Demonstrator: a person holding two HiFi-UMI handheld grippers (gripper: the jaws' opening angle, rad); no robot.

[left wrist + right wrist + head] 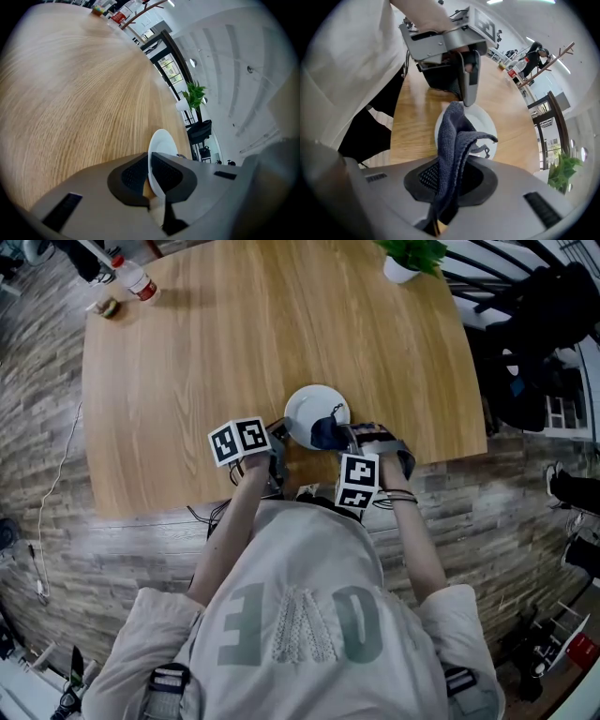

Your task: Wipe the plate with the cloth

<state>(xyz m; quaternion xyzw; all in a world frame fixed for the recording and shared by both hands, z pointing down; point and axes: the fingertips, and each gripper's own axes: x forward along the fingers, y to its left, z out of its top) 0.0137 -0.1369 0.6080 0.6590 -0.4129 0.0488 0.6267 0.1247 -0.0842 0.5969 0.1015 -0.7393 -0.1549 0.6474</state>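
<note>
A small white plate (311, 409) sits near the front edge of the wooden table (234, 343). My left gripper (279, 442) is shut on the plate's near-left rim; in the left gripper view the thin white rim (163, 140) stands pinched between the dark pads (136, 176). My right gripper (343, 437) is shut on a dark blue cloth (326, 432), which hangs over the plate's near-right part. In the right gripper view the cloth (452, 140) sticks up from the jaws above the plate (487, 125), with the left gripper (465, 86) at the plate's far rim.
A bottle with a red label (137, 280) and a small round object (110, 307) stand at the table's far left corner. A potted plant (409, 257) is at the far right. Dark chairs and bags (539, 334) crowd the floor to the right.
</note>
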